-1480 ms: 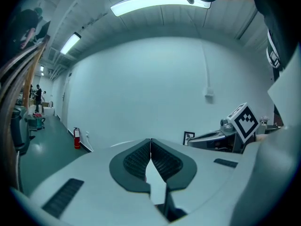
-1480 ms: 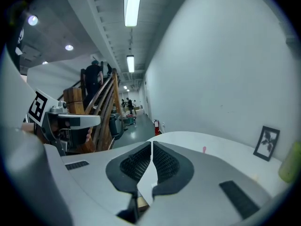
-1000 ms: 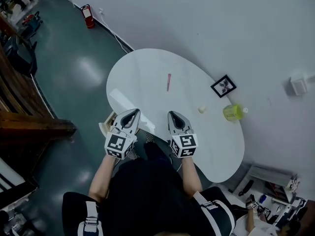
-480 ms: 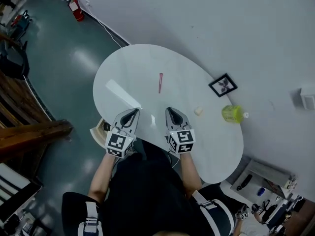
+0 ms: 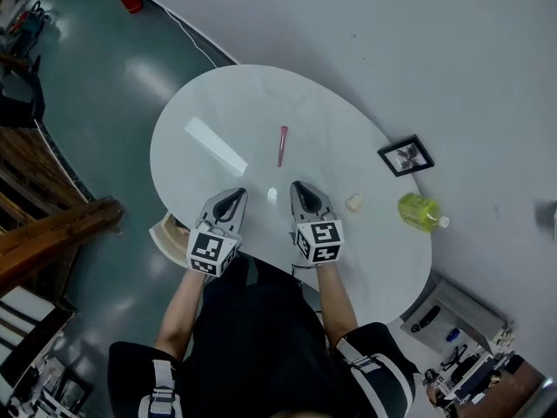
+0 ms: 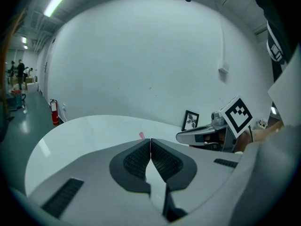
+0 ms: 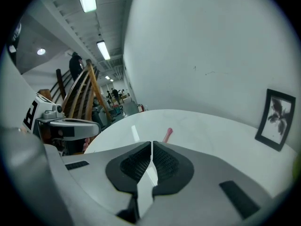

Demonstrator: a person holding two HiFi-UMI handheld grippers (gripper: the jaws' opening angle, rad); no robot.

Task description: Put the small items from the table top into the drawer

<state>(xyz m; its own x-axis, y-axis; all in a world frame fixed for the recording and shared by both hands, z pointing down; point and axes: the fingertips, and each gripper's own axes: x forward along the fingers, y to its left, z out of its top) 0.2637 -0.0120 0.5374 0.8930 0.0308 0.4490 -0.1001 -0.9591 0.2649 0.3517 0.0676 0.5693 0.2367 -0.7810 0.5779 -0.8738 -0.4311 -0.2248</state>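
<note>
A white oval table (image 5: 218,103) is standing on a glossy dark floor (image 5: 96,94) beside a white wall (image 5: 392,33). It is carrying a framed picture (image 5: 406,156), a yellow-green bottle (image 5: 419,212), a pink stick (image 5: 282,145) near its middle and a small cream item (image 5: 353,203) nearer the bottle. The left gripper (image 5: 231,197) and right gripper (image 5: 299,188) are hovering over the near edge, each with its jaws pressed together on nothing.

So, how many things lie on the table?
4: pink stick at centre, cream block beside the right tongs, picture frame and yellow-green bottle by the wall. A white speck may be glare.
</note>
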